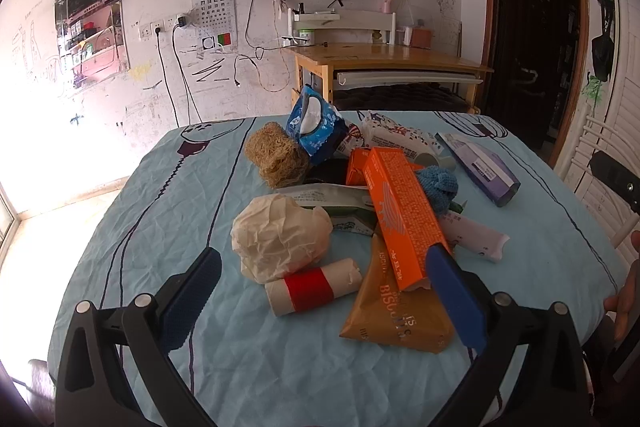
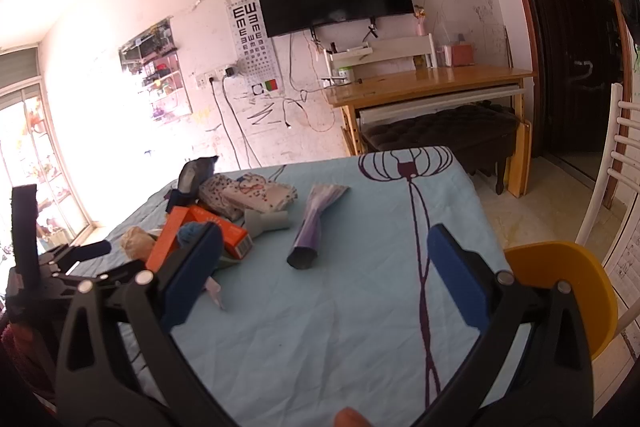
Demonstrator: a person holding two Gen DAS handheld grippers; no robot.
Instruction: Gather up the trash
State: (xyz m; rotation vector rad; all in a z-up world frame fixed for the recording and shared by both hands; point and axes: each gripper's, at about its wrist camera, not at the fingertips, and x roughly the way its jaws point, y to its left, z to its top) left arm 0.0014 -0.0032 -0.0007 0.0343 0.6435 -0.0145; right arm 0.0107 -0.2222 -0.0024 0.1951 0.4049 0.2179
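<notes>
Setting: a tabletop (image 1: 168, 227) under a wrinkled pale blue cloth with dark line drawings, carrying a loose heap of rubbish
Left gripper (image 1: 322, 291): blue-padded fingers (image 1: 192, 291) spread wide, holding nothing, hovering low over the near edge of the heap
Between the left fingers: a small white roll with a red band (image 1: 316, 287), lying on its side, its long axis running almost straight across from one finger to the other
Just beyond that roll: a crumpled beige paper ball (image 1: 280, 235), a little toward the left finger
By the right-hand finger: a long orange cardboard box (image 1: 404, 211) whose near end sits at that fingertip, its length pointing away; under it a flat brown biscuit wrapper (image 1: 396, 311)
Right gripper (image 2: 324, 259): fingers also spread and empty, over bare cloth
Ahead of the right fingers: a purple crushed tube-shaped packet (image 2: 310, 231), long axis pointing away, well apart from the pads
Nearer hand: judged to be the left, already straddling the roll
Likely issue: the roll lies along the closing line, so the fingers would meet its ends; turning the wrist may help
</notes>
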